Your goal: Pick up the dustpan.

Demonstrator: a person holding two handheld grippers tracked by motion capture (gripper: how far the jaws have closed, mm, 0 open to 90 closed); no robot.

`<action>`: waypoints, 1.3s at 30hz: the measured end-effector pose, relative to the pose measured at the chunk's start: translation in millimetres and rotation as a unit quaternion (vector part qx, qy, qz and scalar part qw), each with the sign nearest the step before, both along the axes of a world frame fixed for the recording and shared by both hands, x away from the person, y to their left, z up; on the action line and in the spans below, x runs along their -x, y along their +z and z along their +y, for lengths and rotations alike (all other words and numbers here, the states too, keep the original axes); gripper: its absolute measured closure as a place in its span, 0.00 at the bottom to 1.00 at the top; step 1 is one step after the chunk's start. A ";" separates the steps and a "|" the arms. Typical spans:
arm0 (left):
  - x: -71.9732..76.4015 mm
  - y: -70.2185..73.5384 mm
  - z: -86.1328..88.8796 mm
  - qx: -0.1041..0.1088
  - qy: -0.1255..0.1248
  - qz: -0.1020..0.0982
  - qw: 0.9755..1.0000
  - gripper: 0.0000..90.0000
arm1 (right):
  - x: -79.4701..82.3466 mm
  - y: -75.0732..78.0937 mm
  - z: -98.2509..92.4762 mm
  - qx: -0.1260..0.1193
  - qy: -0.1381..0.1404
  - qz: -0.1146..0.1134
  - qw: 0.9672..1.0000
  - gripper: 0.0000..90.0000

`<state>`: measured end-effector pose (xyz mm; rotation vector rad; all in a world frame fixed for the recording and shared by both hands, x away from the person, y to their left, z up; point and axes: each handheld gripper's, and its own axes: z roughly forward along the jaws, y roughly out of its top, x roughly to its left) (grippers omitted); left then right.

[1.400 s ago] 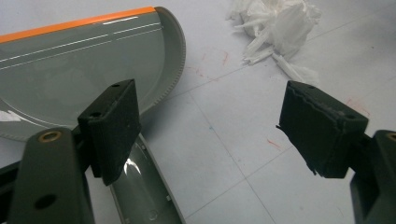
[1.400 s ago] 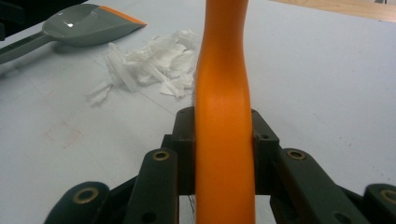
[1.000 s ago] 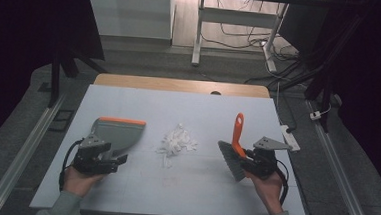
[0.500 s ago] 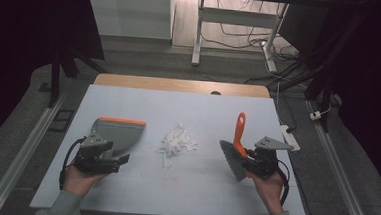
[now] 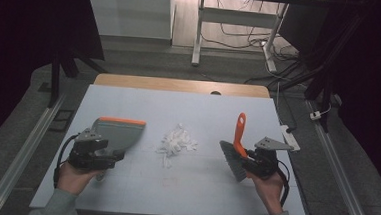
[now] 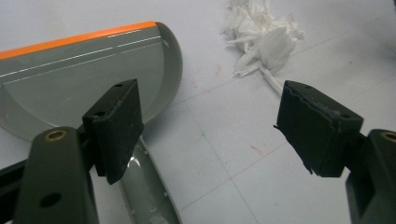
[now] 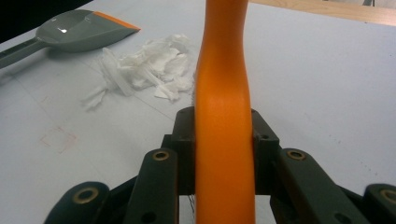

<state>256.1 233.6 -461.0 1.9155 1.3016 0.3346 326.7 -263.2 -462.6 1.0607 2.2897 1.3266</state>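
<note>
High view: your right gripper (image 5: 248,158) clamps the orange-handled grey brush (image 5: 237,145); the white paper scraps (image 5: 176,142) lie unswept between it and the grey orange-edged plastic dustpan (image 5: 118,133), as a second ago.

Left gripper view: your left gripper (image 6: 205,123) gapes wide, ungripped dustpan handle beneath its left jaw.

Right gripper view: scraps lie ahead-left.

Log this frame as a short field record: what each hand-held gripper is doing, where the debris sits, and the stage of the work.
left hand-held gripper: jaws open above the dustpan handle, not clamped
right hand-held gripper: shut on the brush by its orange handle
paper scraps: loose pile on the table, between dustpan and brush
stage: sweeping not yet begun; no scraps in the dustpan
</note>
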 end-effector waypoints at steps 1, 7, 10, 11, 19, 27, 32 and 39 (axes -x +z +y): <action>0.0 0.0 0.0 0.000 0.000 0.000 1.000 0.26 | -0.1 -0.2 0.0 -0.001 0.001 0.000 1.000 0.78; -1.9 -0.8 11.1 -0.011 0.024 0.014 1.000 0.26 | 0.5 -0.9 -0.4 -0.001 -0.003 0.001 1.000 0.78; -2.6 -1.1 13.6 -0.023 0.034 0.019 0.999 0.26 | 1.2 0.0 -1.5 -0.006 -0.003 0.002 1.000 0.78; -3.6 -1.3 15.7 -0.029 0.045 0.023 0.998 0.26 | 1.2 0.8 -2.3 -0.008 -0.003 0.001 1.000 0.78; -17.3 -8.4 6.3 -0.104 0.064 0.054 0.991 0.26 | -0.3 -1.3 -2.2 -0.010 -0.003 0.002 1.000 0.78; -23.2 -25.5 10.5 -0.113 0.071 0.088 0.987 0.24 | -0.9 -4.0 0.7 0.000 0.000 0.004 1.000 0.78; -22.7 -31.2 11.5 -0.109 0.063 0.104 0.987 0.24 | -0.8 -4.0 1.1 0.001 -0.001 0.005 1.000 0.78; -28.7 -42.2 8.3 -0.105 0.061 0.126 0.985 0.24 | -0.6 -4.9 2.2 0.003 -0.001 0.006 1.000 0.78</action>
